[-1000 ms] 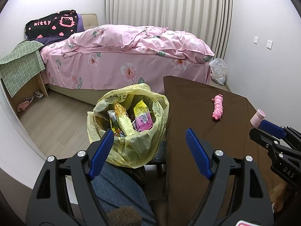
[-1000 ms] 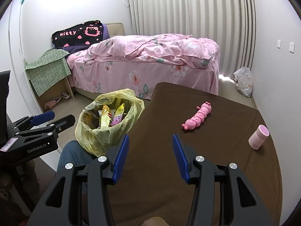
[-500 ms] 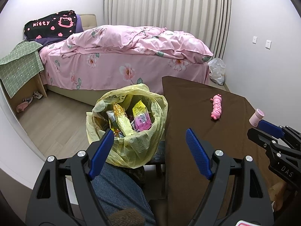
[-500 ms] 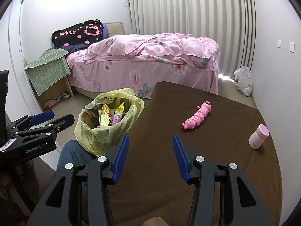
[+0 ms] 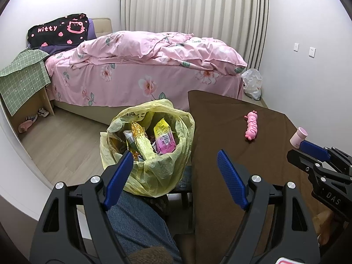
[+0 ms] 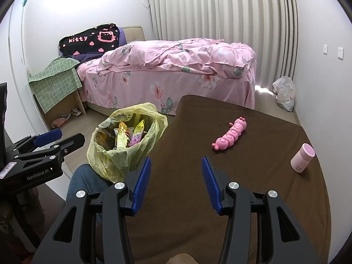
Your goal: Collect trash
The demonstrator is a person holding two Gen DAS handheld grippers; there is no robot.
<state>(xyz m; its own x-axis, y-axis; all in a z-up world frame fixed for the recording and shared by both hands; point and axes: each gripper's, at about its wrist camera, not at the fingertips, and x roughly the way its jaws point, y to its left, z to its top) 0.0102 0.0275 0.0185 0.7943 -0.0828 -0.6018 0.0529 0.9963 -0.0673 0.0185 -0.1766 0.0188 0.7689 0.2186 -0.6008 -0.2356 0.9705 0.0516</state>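
One yellow trash bag stands open just off the left edge of the brown table, beside a person's denim-clad knee. At least three wrappers poke up out of it: a gold one, a yellow-and-pink one and a pale tube-like one; more lies beneath, too jumbled to count.

Two things sit on the table: one pink caterpillar toy toward the middle, lying at a slant, and one pink cylindrical bottle upright near the right edge. They are well apart from each other.

There are two grippers. The left gripper hovers over the left edge of the table, jaws spread wide and empty, one blue finger in front of the bag and the other over the tabletop. The right gripper hangs above the near part of the table, jaws also wide apart with nothing between them.

Beyond the table stands one bed with pink floral bedding, and one white plastic bag rests on the floor by the far wall
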